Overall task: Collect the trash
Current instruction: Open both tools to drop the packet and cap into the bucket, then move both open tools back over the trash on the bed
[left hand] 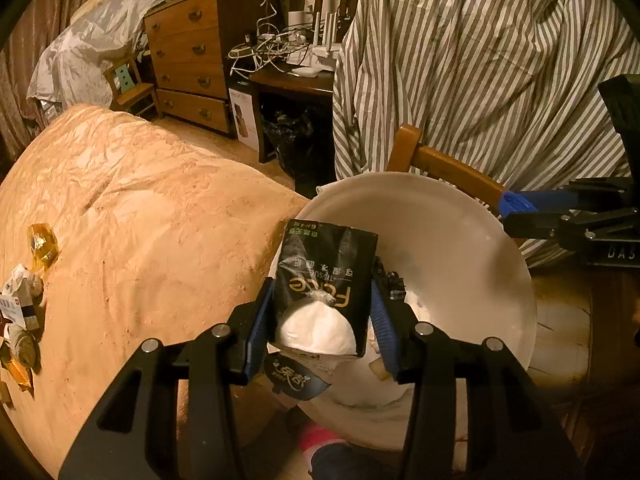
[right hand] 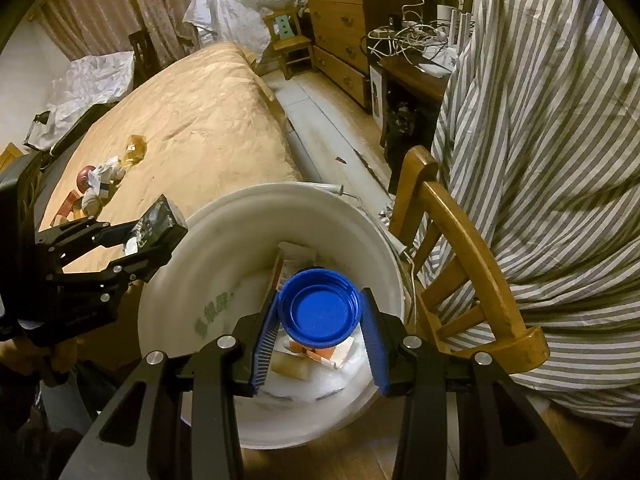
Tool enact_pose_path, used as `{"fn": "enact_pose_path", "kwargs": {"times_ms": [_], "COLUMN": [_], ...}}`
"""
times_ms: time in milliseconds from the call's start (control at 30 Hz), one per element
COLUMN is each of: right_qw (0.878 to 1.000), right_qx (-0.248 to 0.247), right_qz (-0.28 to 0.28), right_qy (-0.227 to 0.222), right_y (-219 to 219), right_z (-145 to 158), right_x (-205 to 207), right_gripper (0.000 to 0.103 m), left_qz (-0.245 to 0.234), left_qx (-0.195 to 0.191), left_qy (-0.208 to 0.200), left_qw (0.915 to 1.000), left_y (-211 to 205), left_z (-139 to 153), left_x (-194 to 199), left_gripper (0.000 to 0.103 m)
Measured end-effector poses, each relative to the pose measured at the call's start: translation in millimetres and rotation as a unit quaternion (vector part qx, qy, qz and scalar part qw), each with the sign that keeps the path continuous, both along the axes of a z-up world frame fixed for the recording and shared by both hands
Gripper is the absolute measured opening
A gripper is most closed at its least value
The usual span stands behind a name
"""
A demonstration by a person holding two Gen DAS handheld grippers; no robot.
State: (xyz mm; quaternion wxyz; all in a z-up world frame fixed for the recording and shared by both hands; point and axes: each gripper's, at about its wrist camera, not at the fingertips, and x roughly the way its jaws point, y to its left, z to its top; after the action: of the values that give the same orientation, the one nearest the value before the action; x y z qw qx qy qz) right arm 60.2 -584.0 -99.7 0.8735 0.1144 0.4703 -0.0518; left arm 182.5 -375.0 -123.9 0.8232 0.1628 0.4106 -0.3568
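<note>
Trash sits in both our grippers above the white bucket [right hand: 224, 240]: our left gripper [left hand: 322, 316] pinches a black tissue pack [left hand: 326, 276], our right gripper [right hand: 320, 320] clamps a blue lid [right hand: 320, 308]. More litter [left hand: 24, 308] lies near the bed's [left hand: 152, 208] left edge.

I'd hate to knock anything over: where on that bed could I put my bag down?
The bedspread is bare from the trash cluster across to the edge nearest the white bucket. It is crowded at that cluster and beside the amber wrapper.
</note>
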Motion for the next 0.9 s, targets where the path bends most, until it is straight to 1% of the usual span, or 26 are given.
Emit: {"fn": "enact_pose_path", "kwargs": {"times_ms": [33, 67, 100, 133, 267, 467, 533, 600, 700, 767, 833, 900], "right_qw": [1.0, 1.0, 1.0, 1.0, 1.0, 1.0, 1.0, 0.999, 0.998, 0.995, 0.991, 0.986], "right_qx": [0.002, 0.003, 0.004, 0.006, 0.013, 0.013, 0.012, 0.01, -0.003, -0.012, -0.015, -0.008], "right_qz": [0.001, 0.001, 0.0, 0.0, -0.001, -0.001, 0.0, 0.004, 0.017, 0.036, 0.058, 0.087], "right_qy": [-0.001, -0.002, -0.004, -0.006, -0.012, -0.017, -0.022, -0.037, -0.066, -0.095, -0.122, -0.145], "right_y": [1, 2, 2, 2, 1, 3, 6, 14, 32, 58, 83, 114], "right_z": [0, 0, 0, 0, 0, 1, 3, 9, 22, 33, 41, 46], "right_x": [-1, -2, -2, -2, -4, -6, -7, -8, -10, -10, -7, 0], "right_gripper": [0.042, 0.049, 0.052, 0.054, 0.055, 0.055, 0.055, 0.055, 0.056, 0.063, 0.066, 0.068], "left_qz": [0.0, 0.0, 0.001, 0.003, 0.005, 0.008, 0.01, 0.015, 0.028, 0.041, 0.064, 0.089], "left_qx": [0.002, 0.003, 0.001, 0.001, 0.002, 0.0, -0.002, -0.007, -0.014, -0.017, -0.021, -0.023], "left_qy": [-0.001, -0.002, -0.005, -0.009, -0.009, -0.009, -0.011, -0.011, -0.012, -0.013, -0.018, -0.02], "left_qw": [1.0, 1.0, 1.0, 1.0, 0.9999, 0.9999, 0.9999, 0.9998, 0.9994, 0.9989, 0.9976, 0.9956], "left_y": [-3, -3, -3, -4, -3, -3, 0, 7, 26, 43, 69, 97], "left_z": [1, 2, 3, 3, 2, 3, 5, 6, 8, 7, 7, 5], "left_x": [1, 0, 0, -1, 0, 1, 1, 1, 0, 0, 2, 6], "left_gripper": [0.049, 0.059, 0.064, 0.065, 0.067, 0.067, 0.067, 0.067, 0.067, 0.067, 0.067, 0.067]}}
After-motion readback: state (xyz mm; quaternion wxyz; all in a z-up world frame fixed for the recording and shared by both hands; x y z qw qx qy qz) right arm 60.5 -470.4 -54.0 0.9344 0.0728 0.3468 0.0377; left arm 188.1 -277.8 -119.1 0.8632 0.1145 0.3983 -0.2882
